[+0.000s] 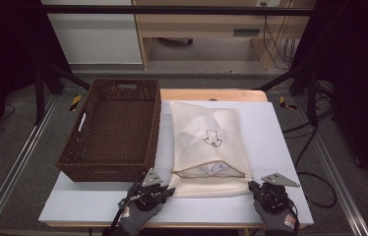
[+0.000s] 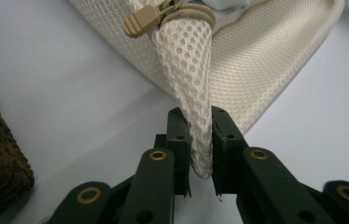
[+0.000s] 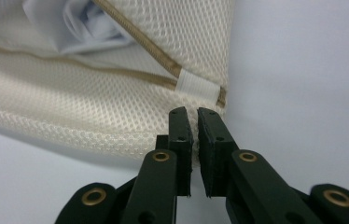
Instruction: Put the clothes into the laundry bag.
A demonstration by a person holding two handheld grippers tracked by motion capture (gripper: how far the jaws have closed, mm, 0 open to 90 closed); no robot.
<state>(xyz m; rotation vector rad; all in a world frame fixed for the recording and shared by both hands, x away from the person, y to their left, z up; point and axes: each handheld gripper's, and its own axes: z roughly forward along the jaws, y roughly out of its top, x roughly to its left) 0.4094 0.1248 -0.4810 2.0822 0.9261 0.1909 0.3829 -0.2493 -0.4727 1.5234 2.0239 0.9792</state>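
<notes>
Both grippers at the near corners of a cream mesh laundry bag [image 1: 210, 147] on a white table [image 1: 280, 147].

The left gripper [image 2: 199, 154] is clamped on a fold of mesh just below the tan zipper pull [image 2: 141, 22]. The right gripper [image 3: 195, 140] sits at the bag's opposite near corner by a white tab [image 3: 196, 86], jaws nearly together with only a thin gap and no cloth seen between them. A brown wicker basket [image 1: 110, 125] lies just left of the bag; bare tabletop lies to the right and along the near edge. The bag bears a black printed outline, no readable writing.

Black brass-riveted tongs [image 2: 200, 140]; grey gloves [image 1: 140, 219]
</notes>
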